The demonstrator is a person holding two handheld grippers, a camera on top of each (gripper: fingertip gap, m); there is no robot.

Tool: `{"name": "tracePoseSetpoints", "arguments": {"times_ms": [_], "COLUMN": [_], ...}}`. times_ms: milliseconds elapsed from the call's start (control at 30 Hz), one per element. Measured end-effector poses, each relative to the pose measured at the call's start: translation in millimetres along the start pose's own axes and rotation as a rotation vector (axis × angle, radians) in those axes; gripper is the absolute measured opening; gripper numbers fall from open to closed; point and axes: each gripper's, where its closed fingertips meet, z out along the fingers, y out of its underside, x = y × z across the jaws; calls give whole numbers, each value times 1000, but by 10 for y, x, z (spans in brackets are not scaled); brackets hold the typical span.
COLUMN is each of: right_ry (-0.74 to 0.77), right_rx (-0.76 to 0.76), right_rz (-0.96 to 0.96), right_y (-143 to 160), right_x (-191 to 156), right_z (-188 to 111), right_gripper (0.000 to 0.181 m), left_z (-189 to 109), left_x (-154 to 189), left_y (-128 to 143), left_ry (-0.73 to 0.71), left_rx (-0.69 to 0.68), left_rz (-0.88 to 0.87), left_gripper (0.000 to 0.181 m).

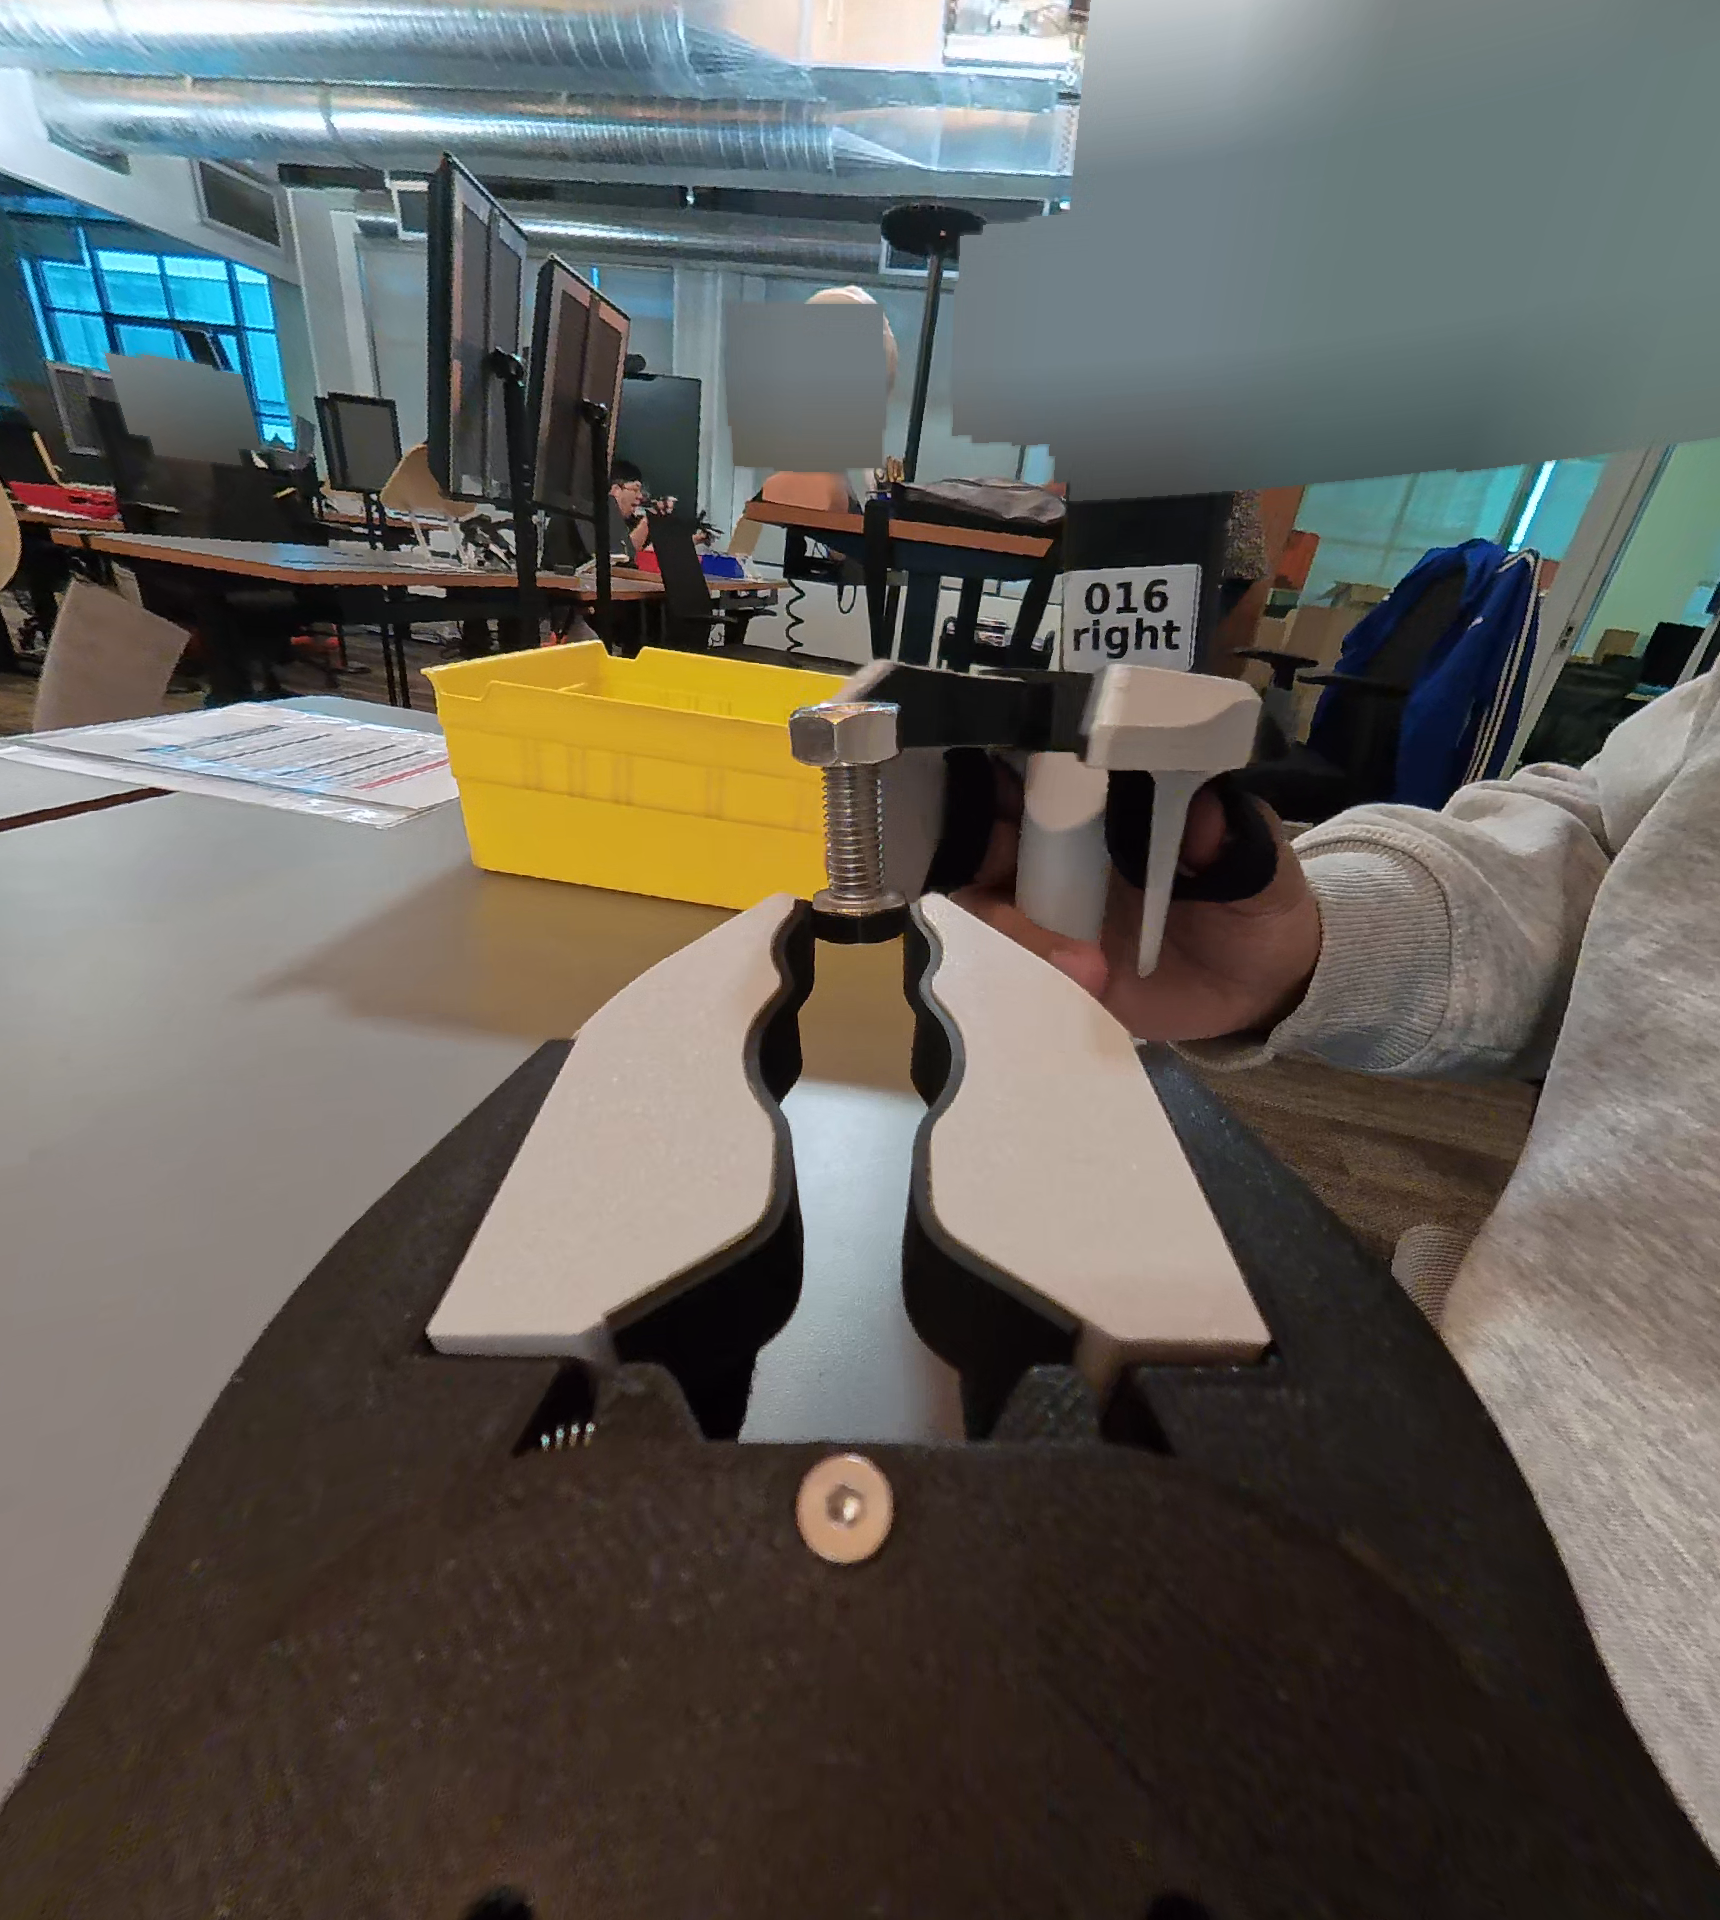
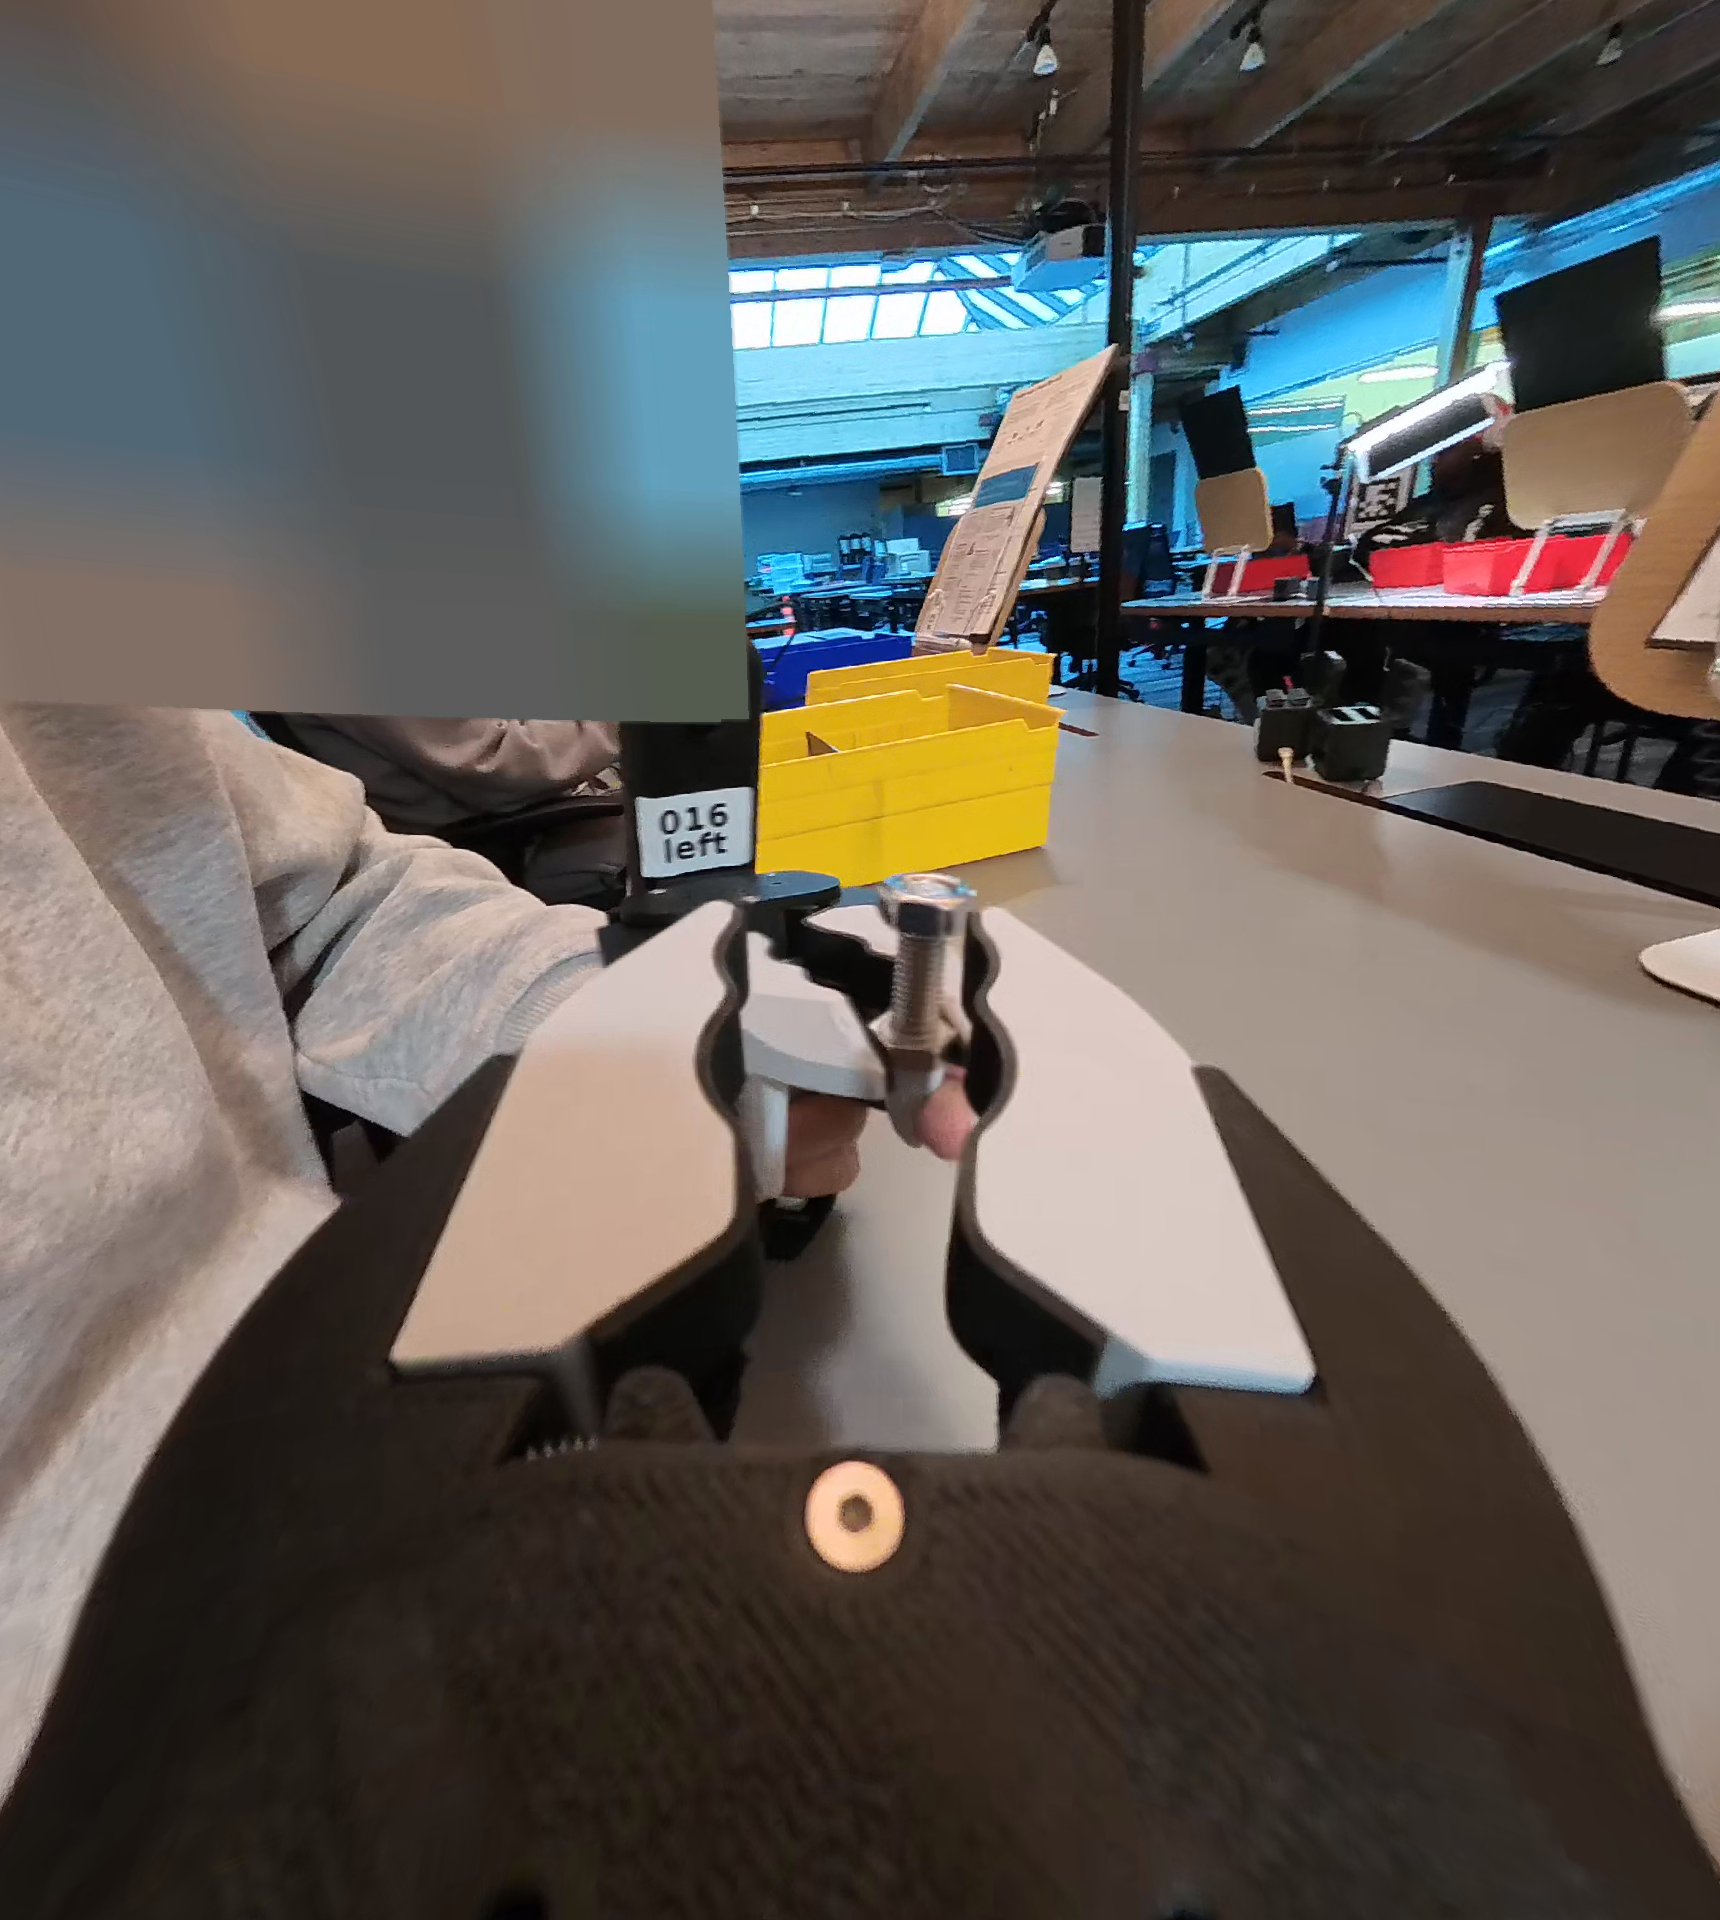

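Silver steel, a hex-head bolt (image 1: 843, 810) stands upright above the grey table (image 1: 212, 1039), with a dark nut (image 1: 858, 923) on the lower end of its thread. The left gripper (image 1: 858, 920) has its white fingers (image 1: 658, 1122) pressed in on that nut, pinching it at the very tips. The right gripper (image 2: 861, 935), seen in its own view, has the bolt (image 2: 923, 966) between its finger ends, and the left view shows its tip closed on the hex head from the side; the grip looks firm, though the exact contact is partly hidden. A person's hand (image 1: 1188, 956), in a grey sleeve (image 1: 1458, 935), holds the right tool's handle, near the table's near edge. Behind the bolt, farther in from that edge, sits a yellow bin (image 1: 627, 769) with dividers. A laminated sheet (image 1: 243, 753) lies toward the table's far left edge.
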Motion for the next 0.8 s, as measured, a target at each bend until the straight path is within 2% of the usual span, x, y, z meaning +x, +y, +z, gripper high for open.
{"name": "tracePoseSetpoints", "arguments": {"times_ms": [167, 333, 600, 800], "right_ry": [-16, 27, -12, 8], "right_rx": [-7, 8, -14, 0], "right_rz": [-32, -34, -64, -40], "right_y": [-6, -23, 3, -7], "right_x": [-47, 32, -54, 1], "right_z": [2, -3, 19, 12], "right_gripper": [34, 47, 37, 45], "left_z": [-8, -4, -12, -8], "left_x": [-23, -6, -34, -16], "left_y": [-6, -2, -8, -4], "left_ry": [-6, -2, -10, -6], "left_rx": [5, 1, 6, 2], "left_rz": [-14, -1, -18, -6], "left_gripper": [17, 17, 17, 17]}}
